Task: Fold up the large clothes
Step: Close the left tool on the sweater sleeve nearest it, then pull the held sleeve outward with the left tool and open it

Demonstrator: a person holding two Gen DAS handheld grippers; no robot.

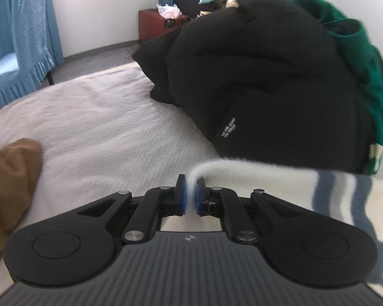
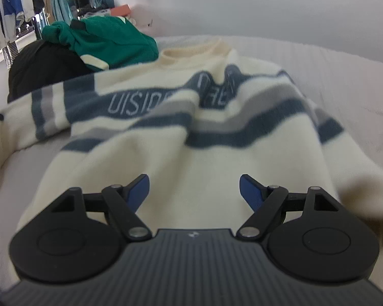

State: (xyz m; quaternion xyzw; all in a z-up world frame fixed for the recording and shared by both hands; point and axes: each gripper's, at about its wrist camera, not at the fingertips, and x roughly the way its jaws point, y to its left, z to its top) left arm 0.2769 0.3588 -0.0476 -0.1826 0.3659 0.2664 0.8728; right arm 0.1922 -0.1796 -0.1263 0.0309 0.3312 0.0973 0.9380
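Left wrist view: the left claw [image 1: 190,195] is pinched tight on a cream edge of the sweater [image 1: 280,186], which trails off to the right over the bed [image 1: 102,127], in front of a black garment [image 1: 255,76].

Right wrist view: the right claw [image 2: 194,191] stands wide and holds nothing, its blue pads [image 2: 250,191] over the sweater [image 2: 191,132] spread on the bed [image 2: 344,76]. A green garment [image 2: 109,40] lies beyond.

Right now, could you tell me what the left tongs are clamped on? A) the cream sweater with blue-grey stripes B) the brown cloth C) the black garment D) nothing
A: the left tongs are shut on an edge of the cream knitted sweater with blue-grey stripes.
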